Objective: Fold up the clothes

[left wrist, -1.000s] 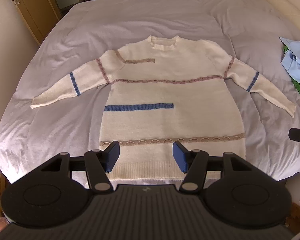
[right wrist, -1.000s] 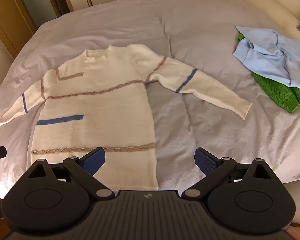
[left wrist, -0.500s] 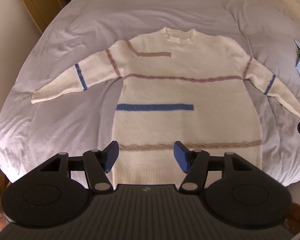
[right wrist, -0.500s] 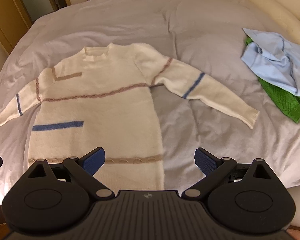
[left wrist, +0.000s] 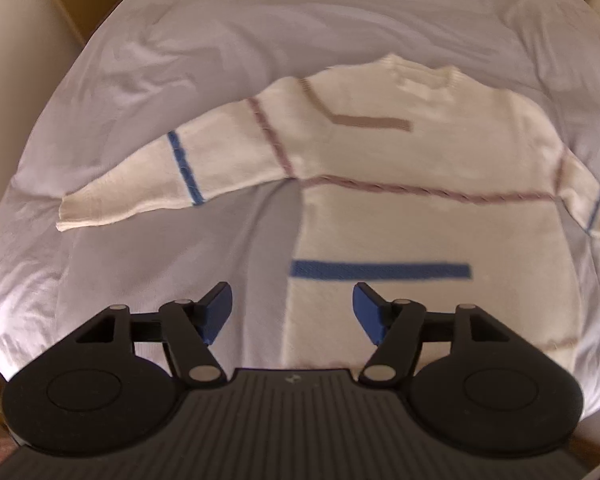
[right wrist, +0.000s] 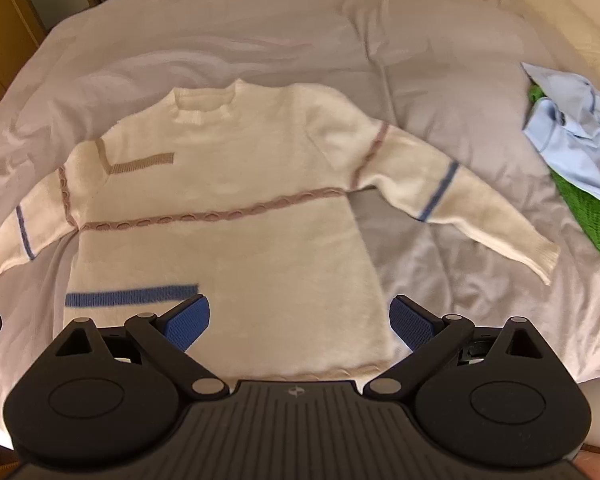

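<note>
A cream sweater lies flat, front up, on a grey duvet, sleeves spread toward 9 and 3 o'clock, collar at 12. The left gripper hovers over the sweater's left side edge, jaws apart, holding nothing. The right gripper hangs over the sweater's lower body, jaws wide apart and empty. At 3 o'clock in the right view, a blue shirt lies on a green knit.

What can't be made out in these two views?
- Sweater hem: hidden behind the gripper bodies in both views.
- Sweater's right cuff: cut off at the left view's edge.
- Green garment: mostly under the blue shirt, cut by the right view's edge.
- Knit detail: motion-blurred.
</note>
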`<state>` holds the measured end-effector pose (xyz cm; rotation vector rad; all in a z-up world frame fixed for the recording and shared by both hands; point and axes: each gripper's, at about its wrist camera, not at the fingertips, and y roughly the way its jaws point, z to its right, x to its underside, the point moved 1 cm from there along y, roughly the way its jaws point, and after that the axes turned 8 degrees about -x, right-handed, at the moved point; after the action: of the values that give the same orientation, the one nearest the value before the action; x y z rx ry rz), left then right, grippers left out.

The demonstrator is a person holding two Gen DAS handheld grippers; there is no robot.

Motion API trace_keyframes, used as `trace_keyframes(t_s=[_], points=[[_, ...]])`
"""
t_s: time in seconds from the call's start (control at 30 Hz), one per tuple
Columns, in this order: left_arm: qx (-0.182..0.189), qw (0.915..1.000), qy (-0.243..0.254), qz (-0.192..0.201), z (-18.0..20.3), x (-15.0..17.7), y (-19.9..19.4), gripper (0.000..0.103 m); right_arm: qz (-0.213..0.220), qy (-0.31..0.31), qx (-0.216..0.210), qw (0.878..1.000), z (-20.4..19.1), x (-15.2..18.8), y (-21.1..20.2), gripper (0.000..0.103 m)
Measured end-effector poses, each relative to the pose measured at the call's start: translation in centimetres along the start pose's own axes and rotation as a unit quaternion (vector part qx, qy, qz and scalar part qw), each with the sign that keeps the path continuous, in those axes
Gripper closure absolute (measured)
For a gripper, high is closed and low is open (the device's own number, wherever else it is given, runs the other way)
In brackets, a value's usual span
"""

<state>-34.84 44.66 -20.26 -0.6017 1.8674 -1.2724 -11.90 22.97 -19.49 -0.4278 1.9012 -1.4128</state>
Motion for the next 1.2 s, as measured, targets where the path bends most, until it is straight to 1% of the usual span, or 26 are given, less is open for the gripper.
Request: trace_keyframes(t_s=[0.1, 0.2, 0.3, 0.4, 0.5, 0.6, 0.67, 0.73, 0.77, 0.87, 0.9, 0.93, 0.97, 1.0, 1.03, 1.07, 1.1, 1.13, 1.2], points=[[0.007, 0.9995, -0.029, -0.012, -2.1, -0.8, 3.7, 0.040, -0.010, 0.005, 0.001, 1.000, -1.5, -0.9, 3.0, 0.004], [0.023, 0.9961, -0.079, -0.033, -4.6, -1.0, 8.1, 0.040, -0.018, 0.009, -0.011, 1.000, -2.6, -1.6, 6.7, 0.004], [0.035, 0.9882, -0.143, -0.043, -7.4, -0.9, 12.3, 0.041, -0.020, 0.017, -0.040, 0.999, -4.1, -2.2, 10.3, 0.004], [0.048, 0.9755, -0.211, -0.040, -10.6, -0.6, 15.4, 0.047, -0.010, 0.021, -0.074, 0.997, -5.6, -2.7, 13.4, 0.006], [0.051, 0.9538, -0.295, -0.024, -14.9, -0.1, 18.2, 0.053, -0.010, 0.037, -0.088, 0.995, -6.8, -3.2, 16.1, 0.008], [0.026, 0.9281, -0.371, -0.009, -19.4, 0.6, 20.7, 0.056, -0.019, 0.049, -0.083, 0.995, -7.5, -3.7, 18.5, 0.008], [0.012, 0.9080, -0.419, 0.000, -22.2, 1.1, 22.2, 0.059, -0.022, 0.048, -0.077, 0.996, -7.5, -3.9, 19.4, 0.008], [0.009, 0.8829, -0.469, 0.016, -24.9, 1.9, 23.4, 0.062, -0.024, 0.046, -0.071, 0.996, -7.4, -4.0, 20.3, 0.008], [0.008, 0.8742, -0.485, 0.022, -25.7, 2.1, 23.9, 0.063, -0.027, 0.045, -0.067, 0.996, -7.3, -4.0, 20.7, 0.008], [0.008, 0.8564, -0.515, 0.037, -27.1, 2.1, 25.0, 0.066, -0.036, 0.044, -0.056, 0.997, -6.9, -3.9, 21.7, 0.008], [0.007, 0.8502, -0.525, 0.042, -27.5, 2.1, 25.4, 0.069, -0.038, 0.043, -0.054, 0.997, -6.8, -3.8, 21.9, 0.008], [0.007, 0.8438, -0.534, 0.048, -28.0, 2.1, 25.8, 0.077, -0.039, 0.042, -0.051, 0.997, -6.7, -3.7, 22.1, 0.008], [0.007, 0.8374, -0.544, 0.053, -28.4, 2.1, 26.2, 0.080, -0.040, 0.042, -0.052, 0.997, -6.5, -3.6, 22.3, 0.008], [0.003, 0.8339, -0.549, 0.057, -28.7, 1.9, 26.5, 0.090, -0.040, 0.043, -0.053, 0.997, -6.3, -3.6, 22.4, 0.008], [-0.009, 0.8396, -0.540, 0.058, -28.4, 1.5, 26.5, 0.097, -0.040, 0.044, -0.054, 0.997, -6.0, -3.5, 22.5, 0.008], [-0.019, 0.8469, -0.528, 0.062, -27.9, 1.0, 26.2, 0.098, -0.041, 0.045, -0.055, 0.997, -5.8, -3.4, 22.6, 0.008], [-0.025, 0.8553, -0.512, 0.077, -27.2, 0.3, 25.5, 0.098, -0.041, 0.046, -0.055, 0.997, -5.6, -3.3, 22.7, 0.008], [-0.018, 0.8639, -0.493, 0.099, -26.3, -0.6, 24.3, 0.098, -0.041, 0.047, -0.056, 0.996, -5.4, -3.3, 22.8, 0.008], [0.017, 0.8763, -0.461, 0.140, -24.1, -2.5, 21.6, 0.098, -0.035, 0.053, -0.058, 0.996, -4.5, -3.3, 22.6, 0.008]])
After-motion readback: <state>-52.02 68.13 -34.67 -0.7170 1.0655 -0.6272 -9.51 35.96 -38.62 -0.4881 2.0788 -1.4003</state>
